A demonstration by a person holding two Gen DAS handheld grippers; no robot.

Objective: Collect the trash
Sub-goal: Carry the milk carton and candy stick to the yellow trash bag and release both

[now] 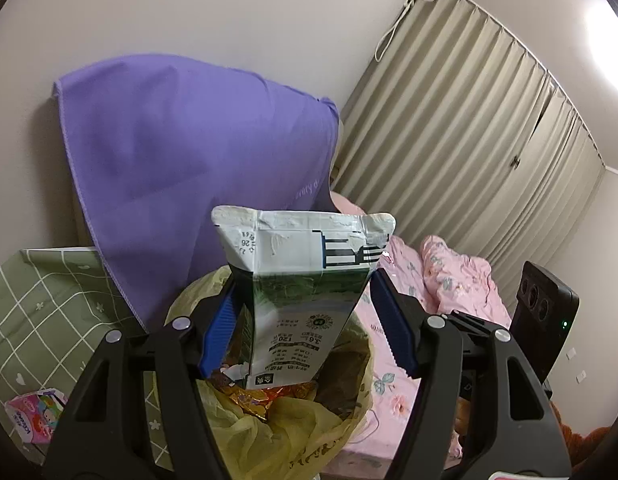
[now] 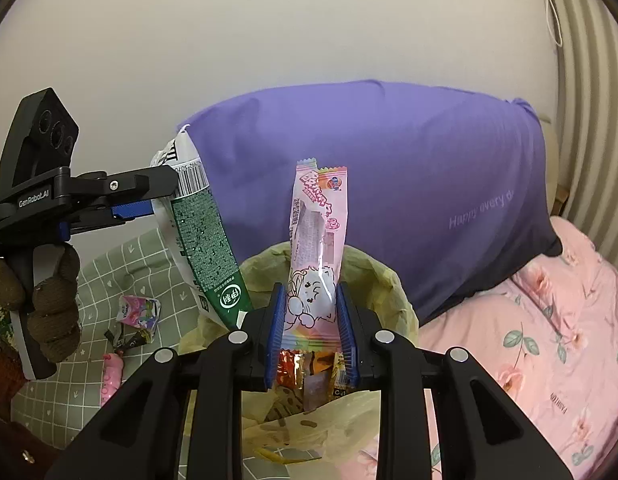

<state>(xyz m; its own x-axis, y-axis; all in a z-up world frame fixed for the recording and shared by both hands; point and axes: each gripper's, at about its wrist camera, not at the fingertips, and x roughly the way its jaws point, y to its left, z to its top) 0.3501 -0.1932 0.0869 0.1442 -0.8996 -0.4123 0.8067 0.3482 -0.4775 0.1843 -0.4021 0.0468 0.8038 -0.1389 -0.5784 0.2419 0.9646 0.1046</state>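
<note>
Left tool [image 1: 305,312] hides milk carton's [image 1: 305,280] sides.

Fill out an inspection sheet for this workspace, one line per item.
Surface: green checked cloth beside a pink bed.
Job's things: milk carton and pink wrapper, both above the yellow-lined bin.
Clutter: wrappers lying on the cloth.
Grippers: left gripper holds the carton; right gripper clamps the wrapper.
Cables: white cord by the curtain.
Surroundings: purple pillow, wall.

green-white milk carton [image 1: 305,300] and pink wrapper [image 2: 317,256] upright above yellow-lined trash bin [image 2: 381,280].
</note>
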